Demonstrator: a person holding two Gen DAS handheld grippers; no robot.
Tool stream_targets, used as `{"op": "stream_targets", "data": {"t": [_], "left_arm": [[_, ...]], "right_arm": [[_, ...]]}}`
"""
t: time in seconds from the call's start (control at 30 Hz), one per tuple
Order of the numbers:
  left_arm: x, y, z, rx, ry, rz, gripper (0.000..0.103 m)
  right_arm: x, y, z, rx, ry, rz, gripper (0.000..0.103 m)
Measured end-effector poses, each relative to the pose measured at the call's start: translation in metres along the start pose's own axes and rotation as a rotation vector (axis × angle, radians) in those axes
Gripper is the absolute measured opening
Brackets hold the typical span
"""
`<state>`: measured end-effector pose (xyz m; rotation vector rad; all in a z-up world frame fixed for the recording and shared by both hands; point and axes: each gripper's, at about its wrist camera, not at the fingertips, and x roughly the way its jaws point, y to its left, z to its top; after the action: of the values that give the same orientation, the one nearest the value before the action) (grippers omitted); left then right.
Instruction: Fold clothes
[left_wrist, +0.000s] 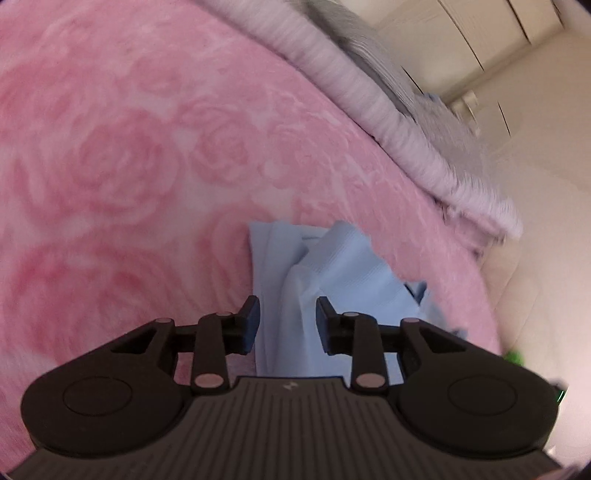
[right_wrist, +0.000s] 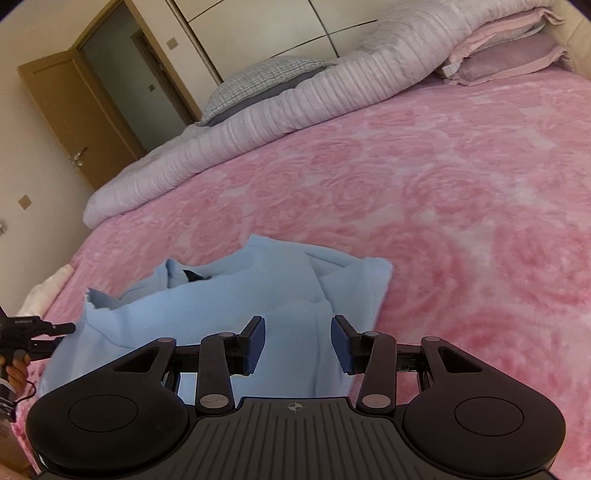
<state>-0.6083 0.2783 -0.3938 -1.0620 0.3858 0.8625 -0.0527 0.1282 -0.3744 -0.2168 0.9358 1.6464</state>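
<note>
Ahead of both your grippers spreads the pink rose-patterned blanket (right_wrist: 443, 192), plush and slightly grippy, covering the bed. Beyond it, a ribbed pale quilt (right_wrist: 258, 122) is rolled along the far edge, with pillows (right_wrist: 509, 55) stacked at its end. The light blue garment (right_wrist: 258, 291) lies crumpled directly in front of your right gripper (right_wrist: 297, 341) and runs under your left gripper (left_wrist: 287, 321). It looks like a soft, light knit, limp and likely to sag and drag on the blanket, so take it by a hem or corner, not a bunched fold. Both grippers stand spread, holding nothing, their blue pads (right_wrist: 255, 343) just above the cloth.
</note>
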Motion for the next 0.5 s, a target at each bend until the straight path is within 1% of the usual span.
{"op": "stream_targets", "data": {"t": [0.1,0.17,0.2,0.23,0.27,0.3,0.33,0.5], "left_arm": [[0.010,-0.013,0.000,0.115,0.013,0.060,0.028],[0.013,-0.021,-0.004,0.188,0.018,0.084,0.026],[0.013,-0.025,-0.006,0.221,0.019,0.092,0.021],[0.013,-0.029,-0.009,0.256,0.015,0.097,0.010],[0.010,-0.034,-0.013,0.293,0.008,0.111,0.008],[0.007,-0.038,-0.016,0.334,-0.002,0.133,0.004],[0.005,-0.043,-0.019,0.373,-0.015,0.150,0.002],[-0.013,-0.064,-0.027,0.488,-0.109,0.164,0.003]], "right_arm": [[0.010,-0.004,0.003,0.019,0.014,0.014,0.044],[0.018,-0.007,0.004,0.028,0.026,0.021,0.044],[0.020,-0.006,0.004,0.021,0.033,0.022,0.044],[0.021,-0.004,0.004,0.004,0.039,0.018,0.043],[0.023,-0.002,0.003,-0.014,0.045,0.014,0.043],[0.024,0.000,0.003,-0.031,0.051,0.011,0.033],[0.022,0.004,0.002,-0.054,0.045,0.005,0.009],[-0.007,0.030,0.004,-0.196,-0.055,-0.035,0.005]]}}
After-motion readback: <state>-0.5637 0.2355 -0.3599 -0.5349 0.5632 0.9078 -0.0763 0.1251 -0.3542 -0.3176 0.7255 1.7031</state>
